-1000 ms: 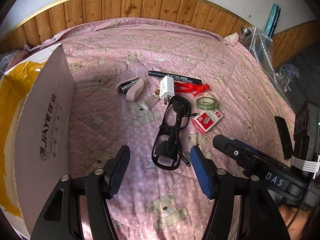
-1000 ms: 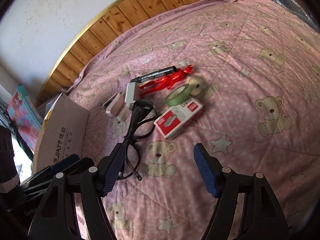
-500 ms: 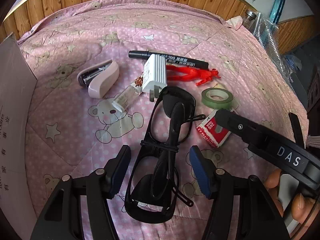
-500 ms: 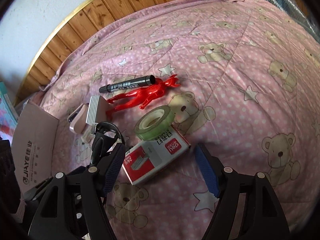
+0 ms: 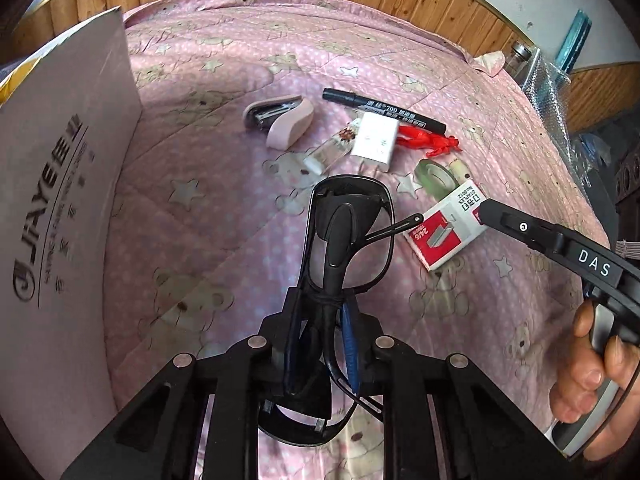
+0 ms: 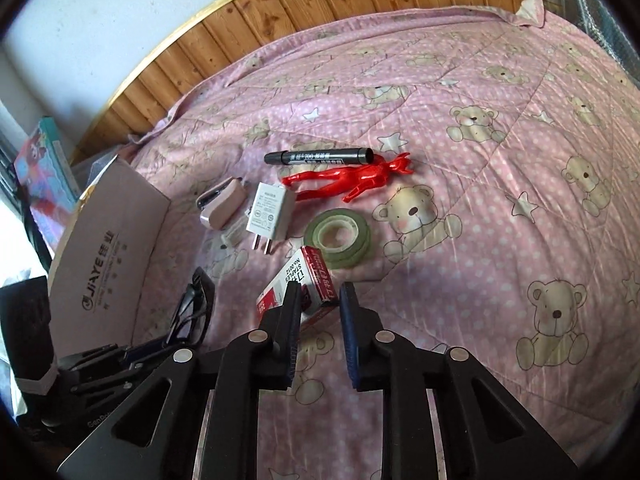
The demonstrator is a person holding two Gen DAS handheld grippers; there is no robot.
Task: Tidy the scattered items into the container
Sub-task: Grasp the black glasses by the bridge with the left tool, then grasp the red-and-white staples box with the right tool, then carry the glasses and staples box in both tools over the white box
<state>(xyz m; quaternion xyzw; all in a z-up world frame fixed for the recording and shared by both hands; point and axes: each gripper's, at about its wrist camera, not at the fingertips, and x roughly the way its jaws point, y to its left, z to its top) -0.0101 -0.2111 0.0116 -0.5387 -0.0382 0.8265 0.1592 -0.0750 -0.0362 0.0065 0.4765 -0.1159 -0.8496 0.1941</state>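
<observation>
The left gripper (image 5: 320,336) is squeezed tight on the black glasses (image 5: 344,236), right at the folded middle, and they stick out ahead of it. They look light and easy to bend, so hold gently. The right gripper (image 6: 320,300) is narrowed around the end of the light, stiff staple box (image 6: 298,286); I cannot tell if it grips yet.

Item count: one pair of glasses (image 5: 348,232), one staple box (image 6: 298,288), one tape roll (image 6: 340,236), one marker (image 6: 320,156), one red figurine (image 6: 352,176), one charger (image 6: 269,210), one stapler (image 6: 222,204), one vial (image 5: 330,152), one cardboard box (image 6: 108,260).
</observation>
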